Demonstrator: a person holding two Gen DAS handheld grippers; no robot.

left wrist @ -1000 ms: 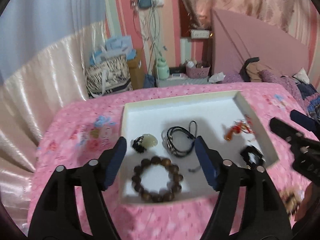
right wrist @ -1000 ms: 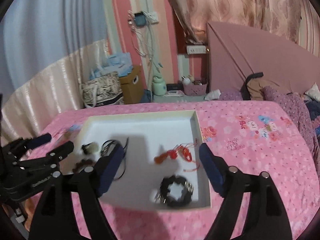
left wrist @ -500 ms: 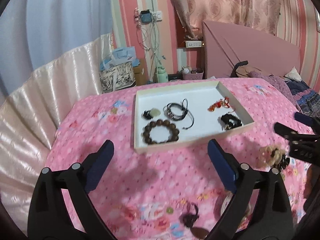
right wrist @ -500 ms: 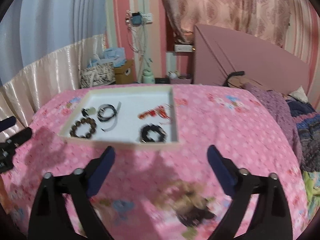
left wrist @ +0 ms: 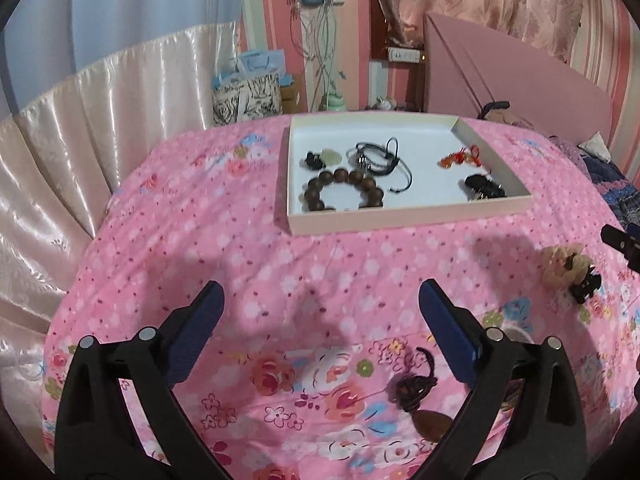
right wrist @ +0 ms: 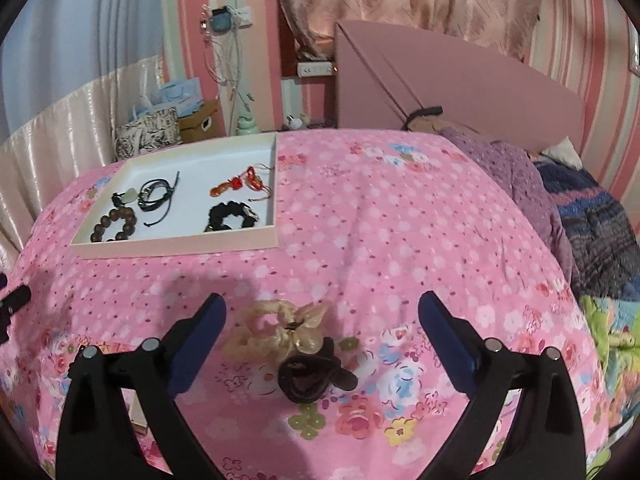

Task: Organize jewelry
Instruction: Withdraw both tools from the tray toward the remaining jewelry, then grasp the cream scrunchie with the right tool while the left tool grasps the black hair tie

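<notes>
A white tray [left wrist: 412,213] lies on the pink bedspread and holds a brown bead bracelet [left wrist: 343,191], a jade pendant [left wrist: 330,155], a black cord bracelet [left wrist: 378,156], a red charm [left wrist: 460,157] and a black scrunchie [left wrist: 483,186]. My left gripper [left wrist: 321,328] is open and empty, above the bedspread near a dark cord pendant [left wrist: 418,392]. My right gripper [right wrist: 322,328] is open and empty, straddling a beige scrunchie [right wrist: 276,330] and a dark brown hair clip [right wrist: 310,376]. The tray [right wrist: 180,246] shows at the left in the right wrist view.
The beige scrunchie [left wrist: 564,264] lies right of the left gripper. Folded clothes [right wrist: 592,224] lie at the bed's right side. Bags [left wrist: 246,96] and a pink headboard [left wrist: 516,76] stand behind the bed. A satin curtain [left wrist: 60,152] hangs at the left.
Both grippers have pulled back from the tray toward the near part of the bed. The loose scrunchie, clip and cord pendant have come into view between the fingers.
</notes>
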